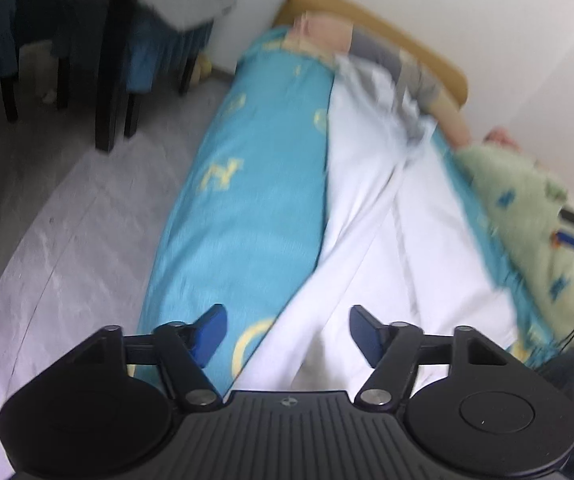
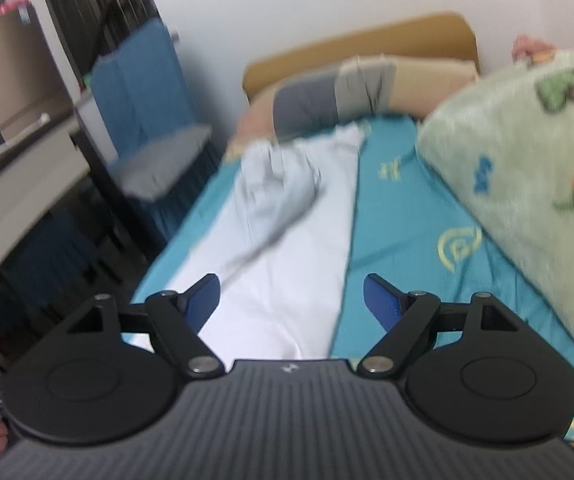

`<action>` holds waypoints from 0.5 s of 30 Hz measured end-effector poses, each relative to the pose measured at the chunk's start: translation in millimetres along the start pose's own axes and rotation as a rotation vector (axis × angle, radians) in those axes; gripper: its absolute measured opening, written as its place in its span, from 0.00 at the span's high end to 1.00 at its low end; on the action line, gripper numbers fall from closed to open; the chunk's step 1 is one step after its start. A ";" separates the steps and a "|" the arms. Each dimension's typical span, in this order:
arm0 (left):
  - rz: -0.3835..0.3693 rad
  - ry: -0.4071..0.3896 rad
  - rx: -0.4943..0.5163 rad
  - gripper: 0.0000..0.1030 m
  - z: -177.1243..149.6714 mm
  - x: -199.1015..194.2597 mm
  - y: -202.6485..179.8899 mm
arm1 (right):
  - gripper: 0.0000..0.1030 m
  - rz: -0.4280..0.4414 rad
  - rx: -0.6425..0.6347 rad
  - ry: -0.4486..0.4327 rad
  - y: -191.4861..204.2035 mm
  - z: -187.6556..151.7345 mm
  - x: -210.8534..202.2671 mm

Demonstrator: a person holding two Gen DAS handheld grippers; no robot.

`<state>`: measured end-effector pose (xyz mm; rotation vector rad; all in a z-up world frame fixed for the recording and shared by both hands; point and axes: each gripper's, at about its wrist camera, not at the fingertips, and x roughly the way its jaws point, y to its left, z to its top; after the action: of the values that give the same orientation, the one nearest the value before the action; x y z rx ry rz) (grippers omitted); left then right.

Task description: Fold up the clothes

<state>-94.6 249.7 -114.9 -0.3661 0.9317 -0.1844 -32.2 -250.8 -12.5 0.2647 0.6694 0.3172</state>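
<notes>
Both claws hang spread wide with nothing between the pads: left claw (image 1: 287, 334), right claw (image 2: 291, 300). Just past them the white garment (image 1: 371, 216) lies lengthwise down the bed (image 1: 247, 184), on the teal sheet (blurry shots), bunched toward the headboard (image 2: 359, 46). A green blanket (image 2: 527, 184) sits along the bed's wall-side edge.

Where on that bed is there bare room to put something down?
A bare turquoise sheet strip lies between the white garment and the green blanket; another runs along the floor-side edge. The headboard end is crowded with pillows.
</notes>
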 end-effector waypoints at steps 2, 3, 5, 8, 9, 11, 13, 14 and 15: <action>0.007 0.018 0.037 0.52 -0.6 2.3 -3.0 | 0.21 -0.010 -0.001 0.015 2.1 -3.1 2.8; 0.010 0.026 0.055 0.52 -0.6 3.3 -4.7 | 0.21 -0.005 0.007 0.040 2.1 -5.1 7.2; 0.070 0.059 0.117 0.59 -1.2 8.6 -10.7 | 0.22 0.004 0.022 0.088 2.1 -9.2 16.1; 0.094 0.136 0.146 0.79 -3.4 23.6 -15.5 | 0.22 0.038 0.077 0.202 -1.7 -19.9 36.4; 0.094 0.139 0.162 0.86 -4.1 24.1 -17.9 | 0.22 0.052 0.107 0.242 -4.1 -23.9 43.0; 0.098 0.140 0.190 0.94 -5.6 24.2 -23.1 | 0.22 0.079 0.173 0.311 -10.1 -31.7 53.0; 0.111 0.141 0.207 0.97 -6.8 22.5 -29.3 | 0.22 0.097 0.208 0.347 -13.7 -37.5 57.6; 0.120 0.131 0.239 0.97 -5.7 16.9 -37.8 | 0.22 0.104 0.219 0.361 -15.5 -39.6 59.5; 0.130 0.119 0.273 0.97 -4.4 11.0 -46.7 | 0.22 0.109 0.234 0.376 -17.2 -42.3 61.1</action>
<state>-91.6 202.1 -107.6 -0.0422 1.0290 -0.2130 -10.6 -238.2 -84.6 0.4725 1.0684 0.3978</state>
